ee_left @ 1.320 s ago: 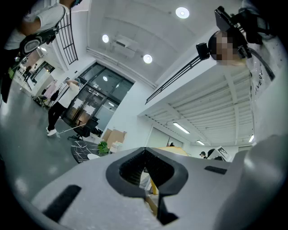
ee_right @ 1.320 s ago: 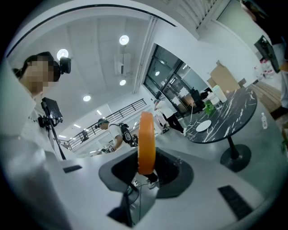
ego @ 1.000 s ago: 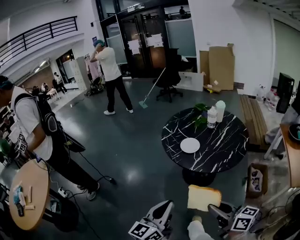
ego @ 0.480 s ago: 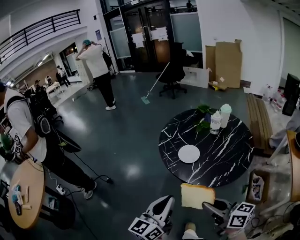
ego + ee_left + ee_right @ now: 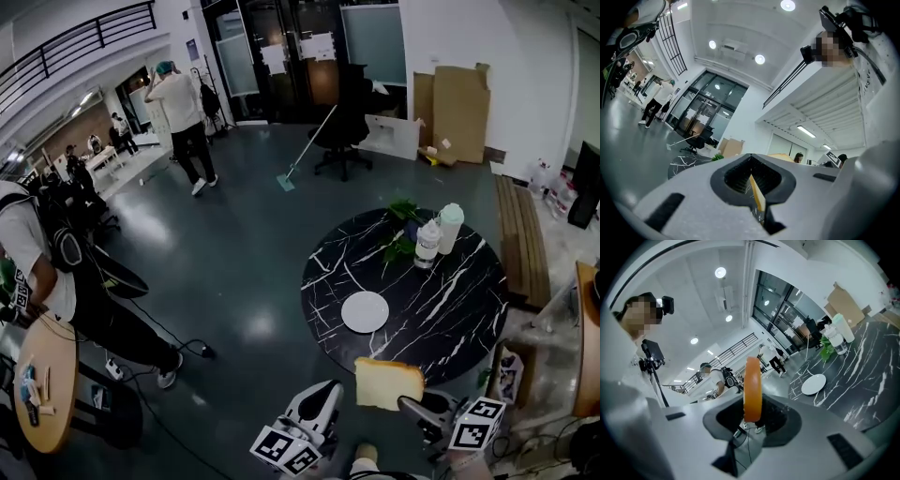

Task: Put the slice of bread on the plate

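The slice of bread (image 5: pixel 389 384) is in the air in the lower middle of the head view. It stands on its edge, and the fingers of the right gripper (image 5: pixel 419 410) pinch its lower part. In the right gripper view the bread (image 5: pixel 753 389) rises straight up from between the two fingers, so the grip looks firm.

The white plate (image 5: pixel 365 311) lies just above the bread in the head view, on the near side of the round black surface (image 5: pixel 450 309), and nothing is on it. The bread is not yet over the plate.

To do this step well, I think the right gripper should go forward until the slice is above the middle of the plate. Then it should turn the slice flat, go down slowly, and open only when the bread rests on the plate.

The two bottles (image 5: pixel 436 234) and the plant (image 5: pixel 403 216) stand at the far side, well apart from the plate. The left gripper (image 5: pixel 323 392) is at the lower left of the bread, its fingers pressed together, and it can stay aside.
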